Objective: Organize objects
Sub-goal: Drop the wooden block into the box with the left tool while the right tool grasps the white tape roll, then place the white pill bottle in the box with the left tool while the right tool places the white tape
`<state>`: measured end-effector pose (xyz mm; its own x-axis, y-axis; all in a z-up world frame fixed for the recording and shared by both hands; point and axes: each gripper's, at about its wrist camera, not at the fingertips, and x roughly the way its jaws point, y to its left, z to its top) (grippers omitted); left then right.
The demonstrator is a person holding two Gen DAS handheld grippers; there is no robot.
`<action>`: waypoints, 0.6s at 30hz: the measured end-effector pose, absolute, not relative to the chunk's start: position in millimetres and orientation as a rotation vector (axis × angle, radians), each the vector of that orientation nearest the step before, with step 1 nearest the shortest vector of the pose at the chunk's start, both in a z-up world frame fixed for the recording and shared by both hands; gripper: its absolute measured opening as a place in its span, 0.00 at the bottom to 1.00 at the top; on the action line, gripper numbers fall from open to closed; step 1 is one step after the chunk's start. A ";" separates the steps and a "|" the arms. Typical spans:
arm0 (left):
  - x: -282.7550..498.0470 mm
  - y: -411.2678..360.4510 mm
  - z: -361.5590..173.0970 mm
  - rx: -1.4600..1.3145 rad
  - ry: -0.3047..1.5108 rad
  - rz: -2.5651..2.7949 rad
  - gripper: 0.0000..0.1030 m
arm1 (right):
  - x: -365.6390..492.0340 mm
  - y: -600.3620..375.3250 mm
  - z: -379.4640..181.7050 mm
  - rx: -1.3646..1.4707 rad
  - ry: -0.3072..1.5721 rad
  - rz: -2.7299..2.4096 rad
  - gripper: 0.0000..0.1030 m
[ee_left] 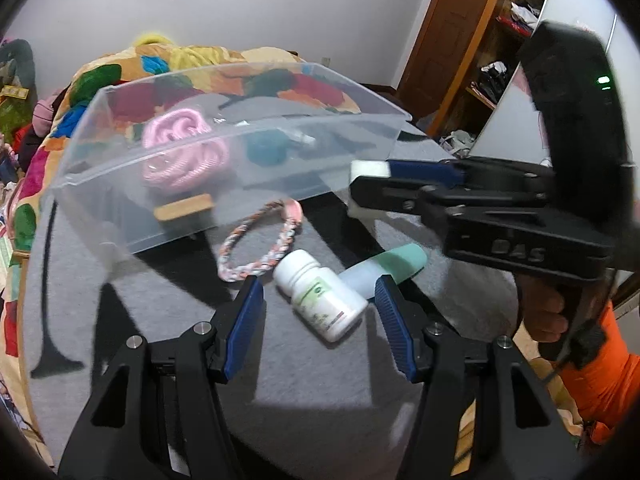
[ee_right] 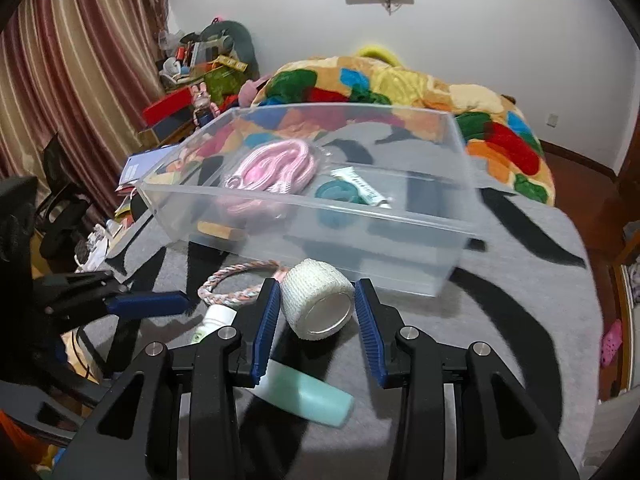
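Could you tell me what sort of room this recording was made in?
Most likely a bedroom at home: a bed under a colourful blanket, an open wooden wardrobe with clothes, and striped curtains.

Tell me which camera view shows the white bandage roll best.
The right wrist view: the white bandage roll sits whole between the right gripper fingers. The left wrist view shows only a white edge past that gripper's fingers.
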<state>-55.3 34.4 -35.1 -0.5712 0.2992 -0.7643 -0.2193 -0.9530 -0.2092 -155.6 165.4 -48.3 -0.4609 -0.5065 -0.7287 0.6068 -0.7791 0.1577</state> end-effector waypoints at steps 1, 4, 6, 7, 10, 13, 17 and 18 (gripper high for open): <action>-57.3 35.9 -37.6 -1.270 -0.133 2.548 0.56 | -154.9 167.4 -46.6 1.055 0.160 -2.236 0.34; -63.4 36.4 -45.7 -1.287 -0.167 2.544 0.52 | -151.2 174.6 -44.3 1.052 0.150 -2.240 0.34; -61.6 35.4 -48.0 -1.271 -0.194 2.543 0.49 | -147.8 178.5 -43.9 1.049 0.144 -2.239 0.34; -59.7 34.7 -48.0 -1.260 -0.200 2.549 0.49 | -146.3 179.7 -44.0 1.046 0.142 -2.239 0.34; -53.1 32.0 -45.5 -1.239 -0.193 2.569 0.49 | -142.1 181.5 -43.2 1.034 0.140 -2.243 0.34; -45.8 28.1 -38.9 -1.213 -0.184 2.589 0.49 | -139.9 182.1 -39.8 1.022 0.128 -2.242 0.34; -39.4 20.9 -21.0 -1.155 -0.191 2.625 0.49 | -137.6 182.1 -30.7 0.993 0.118 -2.249 0.34; -39.5 17.7 -14.9 -1.137 -0.200 2.635 0.49 | -137.2 181.9 -26.8 0.981 0.117 -2.254 0.34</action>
